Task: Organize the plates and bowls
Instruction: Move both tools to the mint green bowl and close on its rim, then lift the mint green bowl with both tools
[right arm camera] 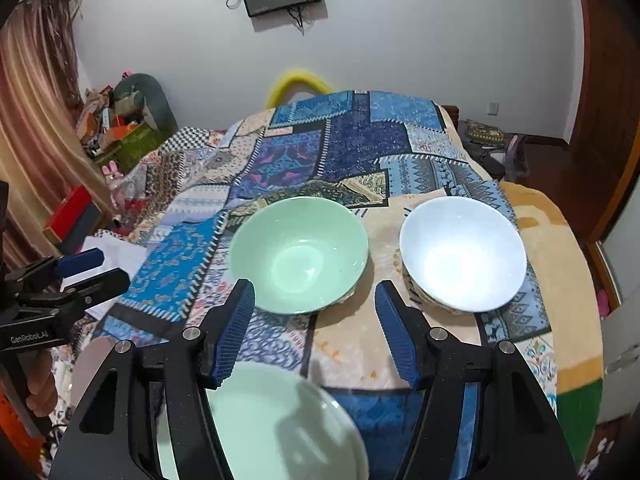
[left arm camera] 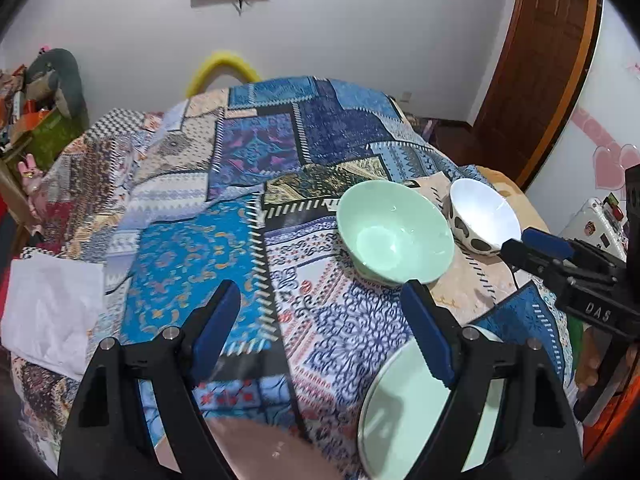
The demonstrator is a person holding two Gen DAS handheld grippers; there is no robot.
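Note:
A pale green bowl [left arm camera: 394,232] [right arm camera: 299,254] stands on the patchwork cloth, with a white bowl with black spots [left arm camera: 482,216] [right arm camera: 462,254] to its right. A pale green plate [left arm camera: 404,412] [right arm camera: 276,424] lies at the near edge, partly hidden under the gripper bodies. My left gripper [left arm camera: 324,330] is open and empty, held above the cloth, left of the plate. My right gripper [right arm camera: 316,332] is open and empty, above the plate's far edge and just short of the two bowls. Each gripper shows in the other's view, the right one [left arm camera: 532,246] and the left one [right arm camera: 86,270].
The patchwork cloth [left arm camera: 248,184] [right arm camera: 340,148] covers a round table. A white cloth [left arm camera: 48,312] lies at its left edge. Boxes and clutter [right arm camera: 116,128] stand at the back left. A wooden door [left arm camera: 536,68] is at the right.

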